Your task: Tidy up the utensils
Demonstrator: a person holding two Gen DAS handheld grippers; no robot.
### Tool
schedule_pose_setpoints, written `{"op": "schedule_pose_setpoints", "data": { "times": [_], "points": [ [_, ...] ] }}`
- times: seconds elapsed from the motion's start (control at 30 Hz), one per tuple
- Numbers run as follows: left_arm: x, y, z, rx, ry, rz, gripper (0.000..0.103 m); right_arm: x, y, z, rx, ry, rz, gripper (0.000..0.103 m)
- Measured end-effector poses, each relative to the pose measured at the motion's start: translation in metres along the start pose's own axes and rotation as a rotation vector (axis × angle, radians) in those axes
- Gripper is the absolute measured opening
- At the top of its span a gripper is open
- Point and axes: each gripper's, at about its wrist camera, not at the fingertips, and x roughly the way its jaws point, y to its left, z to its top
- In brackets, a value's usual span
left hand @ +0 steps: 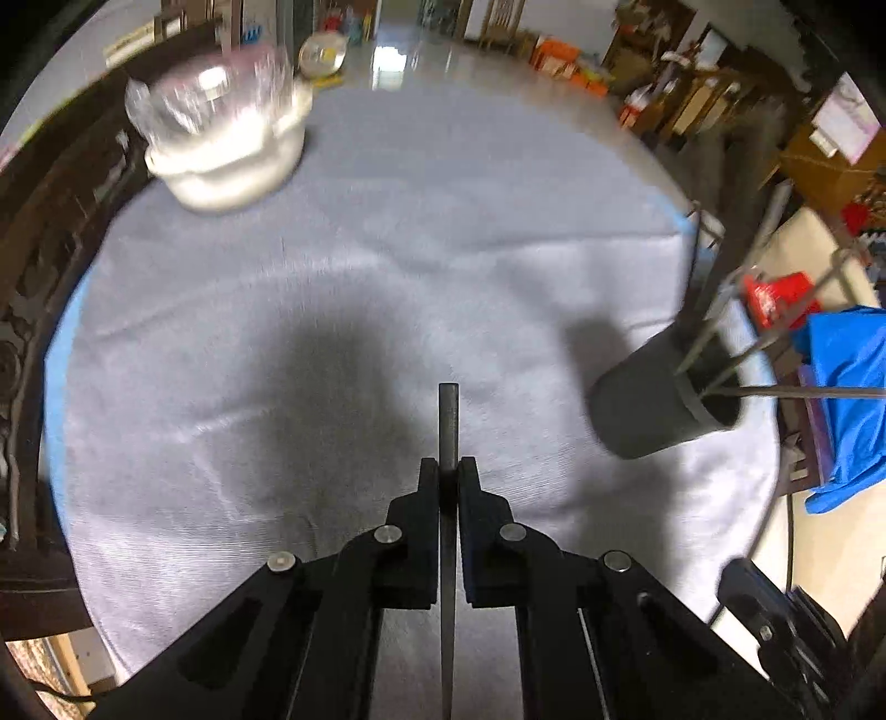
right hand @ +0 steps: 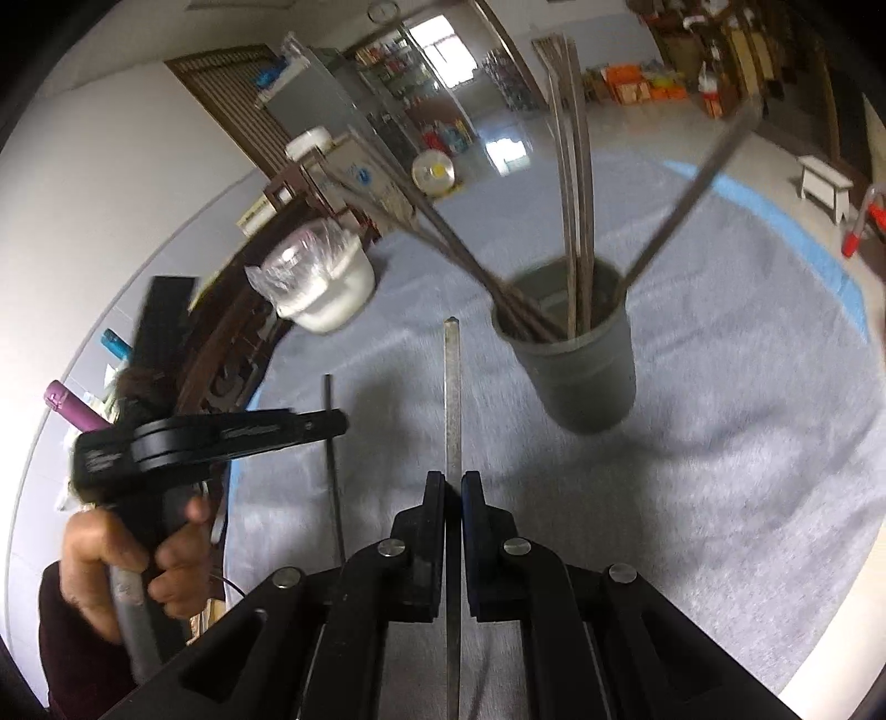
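- You're in a home's big tiled room: beyond your tongs, a round clothed table (left hand: 387, 249)
- Farther off, cluttered shelves (right hand: 398, 72) and orange boxes (right hand: 626, 83)

floor (right hand: 653, 127): glossy, pale | wall (right hand: 111, 111): white | window (right hand: 443, 50): bright

One grey cup (right hand: 581, 376); one white pot (right hand: 326, 293); two loose chopsticks (right hand: 452, 399), one per tool; several in cup, count unclear.

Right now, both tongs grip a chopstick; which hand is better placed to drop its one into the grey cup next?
Probably right. The right tongs hold a chopstick tipped just beside the grey cup; from the left tongs, that cup sits far off to the side.
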Motion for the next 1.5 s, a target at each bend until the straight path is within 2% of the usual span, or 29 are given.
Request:
{"op": "schedule_pose_setpoints", "data": {
  "times": [0.3, 0.63, 0.93, 1.23, 1.5],
  "points": [
    [-0.089, -0.021, -0.009, 0.047, -0.184, -0.066, 0.006, -0.046, 0.016, 0.016, -0.066, -0.203, 0.028, 0.006],
    [-0.151, -0.057, -0.001, 0.1, -0.317, -0.114, 0.006, -0.085, 0.024, 0.048, -0.148, -0.465, 0.02, 0.006],
    [-0.18, -0.08, 0.022, 0.116, -0.43, -0.106, 0.006, -0.093, 0.032, 0.077, -0.206, -0.706, -0.114, 0.006],
    [-0.192, -0.103, 0.041, 0.134, -0.536, -0.093, 0.006, -0.079, 0.034, 0.099, -0.191, -0.802, -0.2, 0.006],
    [-0.174, -0.117, 0.056, 0.149, -0.558, -0.101, 0.006, -0.059, 0.028, 0.112, -0.154, -0.814, -0.225, 0.006]
  ]
}}
